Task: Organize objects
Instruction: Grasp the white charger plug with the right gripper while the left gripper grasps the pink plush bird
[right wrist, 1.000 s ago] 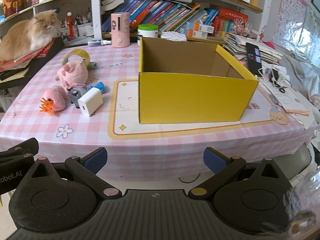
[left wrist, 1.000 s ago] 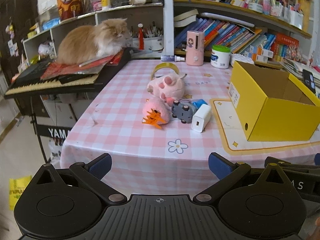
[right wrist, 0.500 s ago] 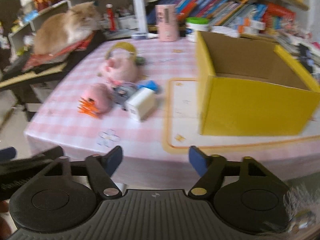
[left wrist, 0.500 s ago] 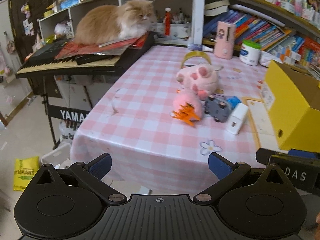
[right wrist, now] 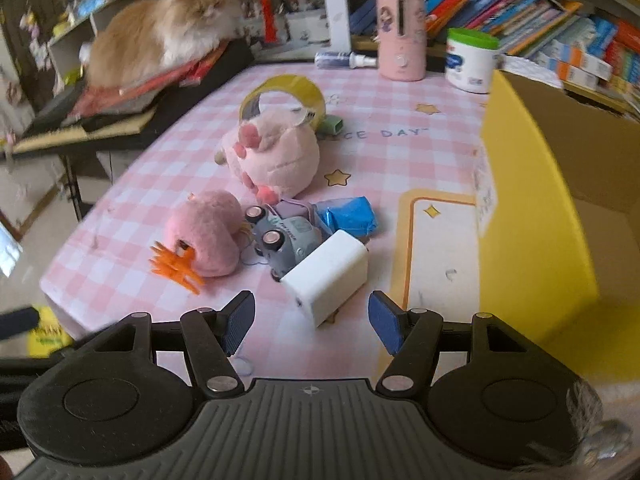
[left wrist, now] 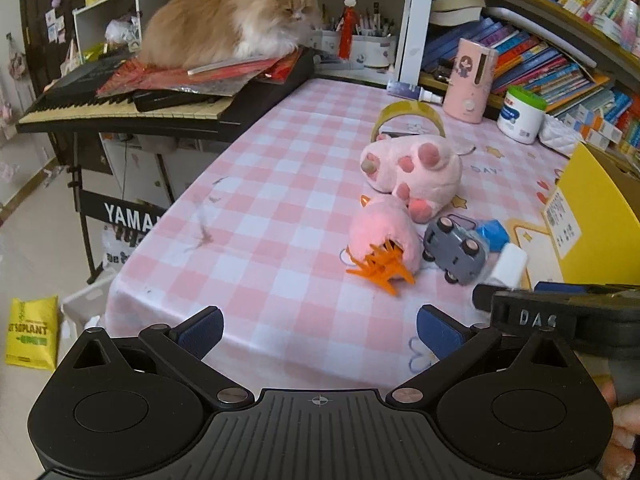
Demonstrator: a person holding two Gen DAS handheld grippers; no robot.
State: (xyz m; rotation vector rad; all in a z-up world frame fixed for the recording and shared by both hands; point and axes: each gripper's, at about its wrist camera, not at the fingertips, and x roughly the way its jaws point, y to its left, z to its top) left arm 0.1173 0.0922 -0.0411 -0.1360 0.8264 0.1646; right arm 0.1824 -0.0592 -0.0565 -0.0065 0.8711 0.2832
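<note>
My right hand-held gripper [right wrist: 311, 322] hangs over the near edge of the desk [right wrist: 400, 152], jaws partly drawn in after just closing some way, nothing between the pads, with the white charger block [right wrist: 330, 282] lying just ahead of them. My left hand-held gripper [left wrist: 319, 330] stands open and empty further along the same edge. The charger rests against a grey toy car [right wrist: 286, 240], beside a blue packet [right wrist: 350, 218] and a pink plush with orange feet [right wrist: 208, 234]; a bigger pink plush [right wrist: 276, 160] leans on a tape roll [right wrist: 286, 88] behind. The yellow box [right wrist: 528, 208] waits open, near on the right. I judge the charger light, rigid and smooth-sided, likely to slip if pinched on a corner, so I would take it across its two flat faces. The plush pieces look soft and forgiving anywhere; the car may roll. A cat [right wrist: 160, 36] sits on the keyboard [left wrist: 120, 108] beyond.
</note>
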